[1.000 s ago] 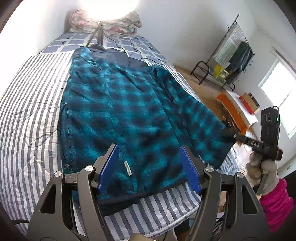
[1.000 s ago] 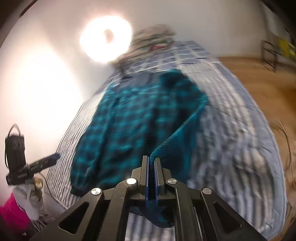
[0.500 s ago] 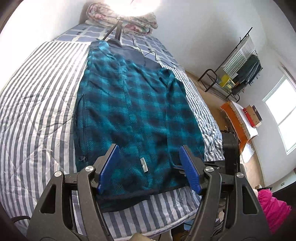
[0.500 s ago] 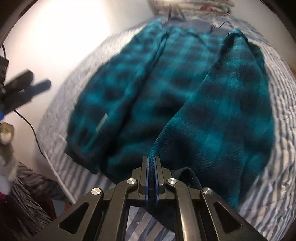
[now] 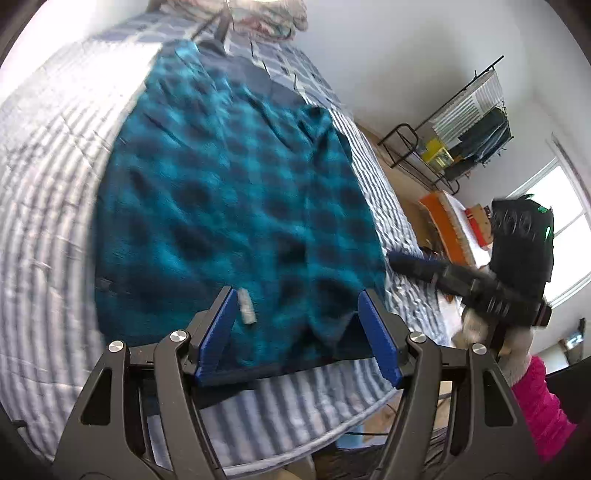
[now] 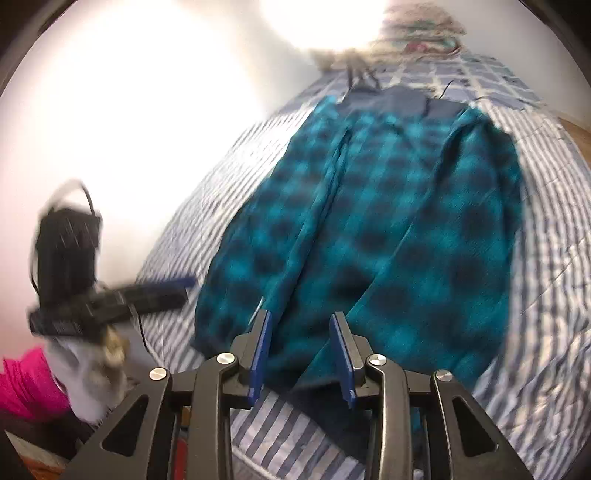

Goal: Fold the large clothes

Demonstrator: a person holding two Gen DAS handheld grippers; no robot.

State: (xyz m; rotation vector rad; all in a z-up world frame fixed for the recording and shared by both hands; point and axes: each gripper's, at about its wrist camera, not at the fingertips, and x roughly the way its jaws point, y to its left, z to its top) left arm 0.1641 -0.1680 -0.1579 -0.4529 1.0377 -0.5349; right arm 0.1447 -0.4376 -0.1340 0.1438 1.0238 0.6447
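A teal and black plaid fleece jacket (image 5: 229,192) lies flat on the striped bed (image 5: 48,206), collar at the far end, with its right sleeve folded over the body (image 6: 450,236). A small white label (image 5: 246,305) shows near the hem. My left gripper (image 5: 297,332) is open and empty, just above the hem at the bed's near edge. My right gripper (image 6: 301,354) is open and empty over the hem and the sleeve cuff. The right gripper also shows in the left wrist view (image 5: 424,267), beside the jacket's right edge. The left gripper shows in the right wrist view (image 6: 155,291), left of the jacket.
Folded bedding (image 5: 266,18) and a tripod (image 5: 218,26) stand at the bed's far end. A clothes rack (image 5: 469,122) stands by the far wall on the right. An orange and white stack (image 5: 447,229) lies on the floor by the window (image 5: 561,229).
My right gripper has opened and let go of the sleeve, which now lies folded over the jacket's body. The right gripper has drawn back toward the hem. The left gripper stayed open.
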